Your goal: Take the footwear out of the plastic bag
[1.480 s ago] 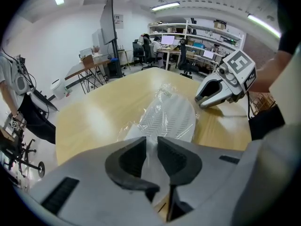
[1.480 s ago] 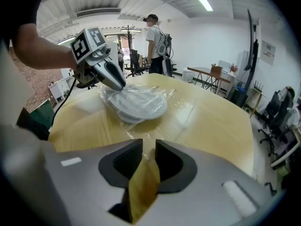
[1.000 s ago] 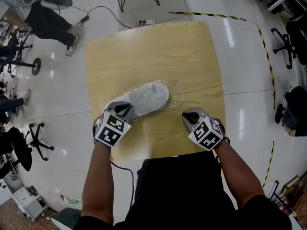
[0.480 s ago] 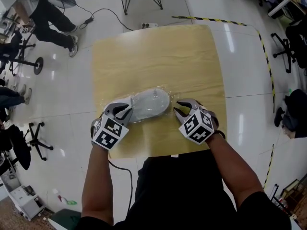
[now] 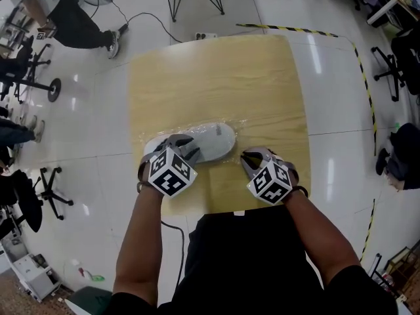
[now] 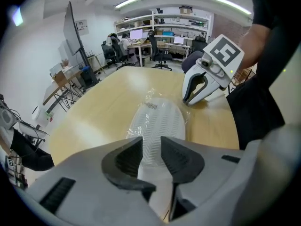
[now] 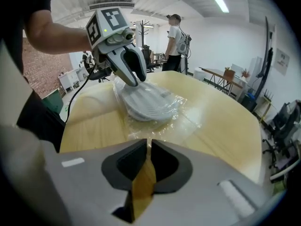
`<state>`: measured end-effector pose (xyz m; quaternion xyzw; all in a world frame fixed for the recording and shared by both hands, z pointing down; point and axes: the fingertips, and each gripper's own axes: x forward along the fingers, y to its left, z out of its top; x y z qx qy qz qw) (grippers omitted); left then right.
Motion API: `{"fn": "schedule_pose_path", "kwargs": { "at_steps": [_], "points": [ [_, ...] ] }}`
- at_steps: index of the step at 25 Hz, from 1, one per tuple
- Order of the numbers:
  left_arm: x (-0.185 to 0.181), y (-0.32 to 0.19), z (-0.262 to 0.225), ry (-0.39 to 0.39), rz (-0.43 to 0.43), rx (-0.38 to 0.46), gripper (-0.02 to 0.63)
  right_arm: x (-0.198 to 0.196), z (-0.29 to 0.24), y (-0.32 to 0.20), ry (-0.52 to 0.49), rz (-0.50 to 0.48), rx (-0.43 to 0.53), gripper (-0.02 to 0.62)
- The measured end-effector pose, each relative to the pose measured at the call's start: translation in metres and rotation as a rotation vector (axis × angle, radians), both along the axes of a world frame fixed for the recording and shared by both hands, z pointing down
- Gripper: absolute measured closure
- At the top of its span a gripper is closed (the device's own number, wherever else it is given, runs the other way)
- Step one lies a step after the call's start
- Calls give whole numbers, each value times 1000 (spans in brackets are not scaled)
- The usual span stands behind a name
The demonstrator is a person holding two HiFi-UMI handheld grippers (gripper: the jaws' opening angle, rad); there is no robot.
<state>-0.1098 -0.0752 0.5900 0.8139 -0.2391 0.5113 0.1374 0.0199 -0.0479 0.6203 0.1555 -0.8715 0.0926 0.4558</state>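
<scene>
A pale grey slipper [image 5: 211,139] lies sole up inside a clear plastic bag [image 5: 240,151] on the wooden table [image 5: 216,77]. My left gripper [image 5: 186,144] hangs over the slipper's left end. Its jaws are opening, and the ribbed sole [image 6: 157,121] shows through the gap below them without touching the pads. My right gripper [image 5: 250,156] sits at the bag's right edge. Its jaws are closing to a narrow slit; the crinkled film [image 7: 181,102] reaches right up to the tips, and only table wood shows in the slit.
The table's near edge runs just below both grippers. Office chairs [image 5: 29,77] and a seated person [image 5: 72,18] are at the far left. A power strip with cable [image 5: 200,35] and black-yellow floor tape [image 5: 289,27] lie beyond the table. Another person [image 7: 176,36] stands across the room.
My left gripper has swung right, over the slipper's end, and its jaws stand wider. My right gripper has come left to the bag's edge.
</scene>
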Motion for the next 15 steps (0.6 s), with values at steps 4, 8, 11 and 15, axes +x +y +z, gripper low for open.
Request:
{"fn": "schedule_pose_path", "kwargs": {
  "at_steps": [4,8,11,15],
  "points": [
    [6,7,1,-10,-2,23,575,7,-1,14,4,-28,-27,592],
    [9,16,3,-7,3,21,597,14,-2,30,0,-46,-49,592],
    [9,21,2,-4,14,17,598,18,-6,39,-25,-33,-73,592],
    [7,29,2,13,20,12,598,22,-16,50,-91,26,-125,592]
  ]
}}
